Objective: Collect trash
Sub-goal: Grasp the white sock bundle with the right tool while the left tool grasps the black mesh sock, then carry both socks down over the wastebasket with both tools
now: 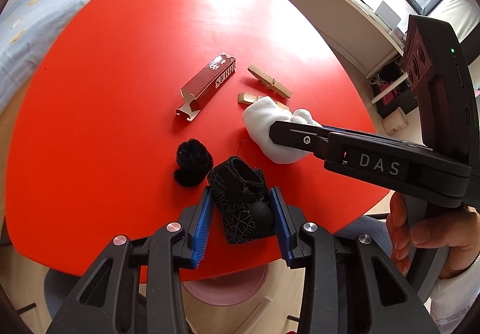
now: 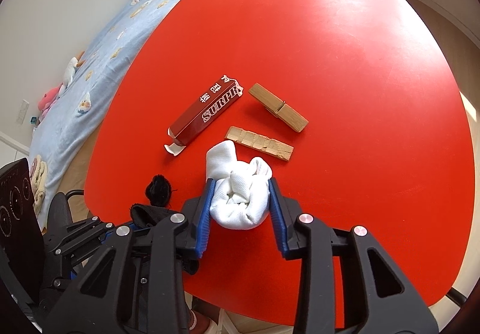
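Left tongs (image 1: pixel 241 208) pinching the soft black patterned rolled sock (image 1: pixel 243 202), right tongs (image 2: pixel 241 202) squeezing the squashy white knitted sock bundle (image 2: pixel 238 196) mid-roll, both light and yielding.

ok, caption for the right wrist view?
Right gripper shut on white sock on red table; box and wood blocks beyond.

lower wooden piece (image 1: pixel 247 98) half behind the white sock (image 1: pixel 267 127); box lettering (image 1: pixel 225 77) cut short
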Tool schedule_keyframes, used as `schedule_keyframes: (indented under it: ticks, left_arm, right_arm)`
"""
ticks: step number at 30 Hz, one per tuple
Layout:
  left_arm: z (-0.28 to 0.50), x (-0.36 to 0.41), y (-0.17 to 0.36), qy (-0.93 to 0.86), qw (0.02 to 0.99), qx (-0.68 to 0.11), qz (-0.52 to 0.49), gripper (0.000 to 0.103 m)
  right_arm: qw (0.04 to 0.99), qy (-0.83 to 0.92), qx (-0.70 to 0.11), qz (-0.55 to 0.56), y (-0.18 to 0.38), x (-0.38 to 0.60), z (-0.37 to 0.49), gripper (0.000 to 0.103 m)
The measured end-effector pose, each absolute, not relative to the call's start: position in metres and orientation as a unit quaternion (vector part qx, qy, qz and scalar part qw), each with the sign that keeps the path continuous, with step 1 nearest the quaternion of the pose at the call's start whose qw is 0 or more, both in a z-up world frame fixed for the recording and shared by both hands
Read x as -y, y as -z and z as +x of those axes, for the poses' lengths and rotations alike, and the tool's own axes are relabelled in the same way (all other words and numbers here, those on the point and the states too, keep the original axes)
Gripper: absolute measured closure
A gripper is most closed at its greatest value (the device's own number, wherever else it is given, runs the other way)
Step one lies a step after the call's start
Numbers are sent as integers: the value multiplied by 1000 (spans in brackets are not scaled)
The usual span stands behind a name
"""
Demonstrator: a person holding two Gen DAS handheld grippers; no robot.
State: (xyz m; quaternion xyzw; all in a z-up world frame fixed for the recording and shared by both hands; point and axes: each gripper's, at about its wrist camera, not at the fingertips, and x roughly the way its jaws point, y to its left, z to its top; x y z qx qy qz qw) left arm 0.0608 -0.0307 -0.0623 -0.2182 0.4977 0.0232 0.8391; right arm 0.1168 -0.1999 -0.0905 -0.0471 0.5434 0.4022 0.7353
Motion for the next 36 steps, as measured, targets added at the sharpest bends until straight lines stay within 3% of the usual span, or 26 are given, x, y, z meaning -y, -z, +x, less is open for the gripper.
schedule_keyframes:
  ticks: [36]
  left_arm:
    - [2, 42, -14, 47, 889, -444, -103, 67]
  right_arm:
    - [795, -427, -420, -97, -3, 285, 18, 69]
